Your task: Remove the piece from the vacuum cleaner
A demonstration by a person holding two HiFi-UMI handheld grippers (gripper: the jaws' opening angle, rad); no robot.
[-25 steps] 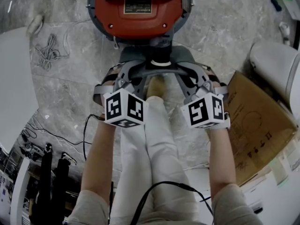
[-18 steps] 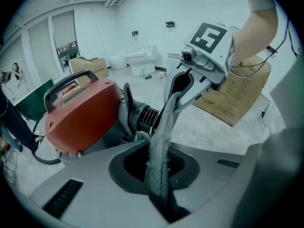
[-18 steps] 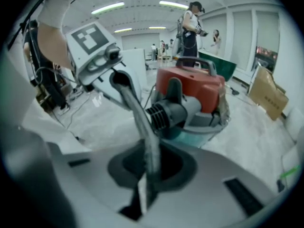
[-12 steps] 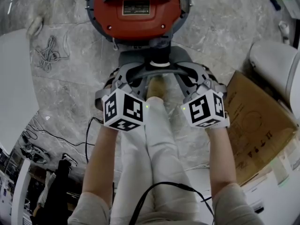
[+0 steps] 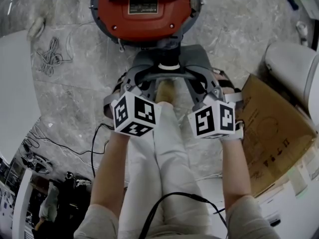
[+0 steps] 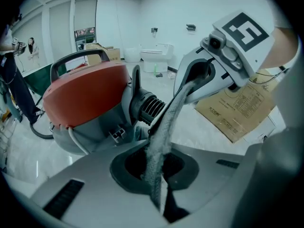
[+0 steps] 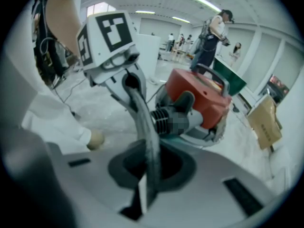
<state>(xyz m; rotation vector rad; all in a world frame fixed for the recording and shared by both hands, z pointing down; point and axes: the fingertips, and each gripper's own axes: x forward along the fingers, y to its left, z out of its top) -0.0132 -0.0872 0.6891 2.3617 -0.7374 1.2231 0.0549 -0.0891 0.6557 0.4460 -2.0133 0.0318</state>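
Note:
An orange vacuum cleaner (image 5: 144, 9) stands on the marble floor ahead of me. A ribbed connector (image 6: 151, 107) sticks out of its grey base. A grey curved piece (image 5: 164, 76) arcs in front of that connector, from one gripper to the other. My left gripper (image 5: 129, 87) is shut on the piece's left end; its jaws have just been closing on it. My right gripper (image 5: 211, 89) is shut on the right end. In the left gripper view the piece (image 6: 166, 127) rises from my own jaws (image 6: 159, 194) toward the other gripper. The right gripper view shows the same (image 7: 145, 122).
The person's white-trousered legs (image 5: 164, 153) and a foot (image 5: 166, 91) lie between the grippers. A flattened cardboard box (image 5: 271, 133) and a white fixture (image 5: 294, 68) are at the right. A coiled white cord (image 5: 50, 54) lies left; a black cable (image 5: 97, 133) trails on the floor.
The left gripper has rolled a little, turning its marker cube. Both grippers stay on the grey piece, and the vacuum cleaner sits slightly higher in the head view.

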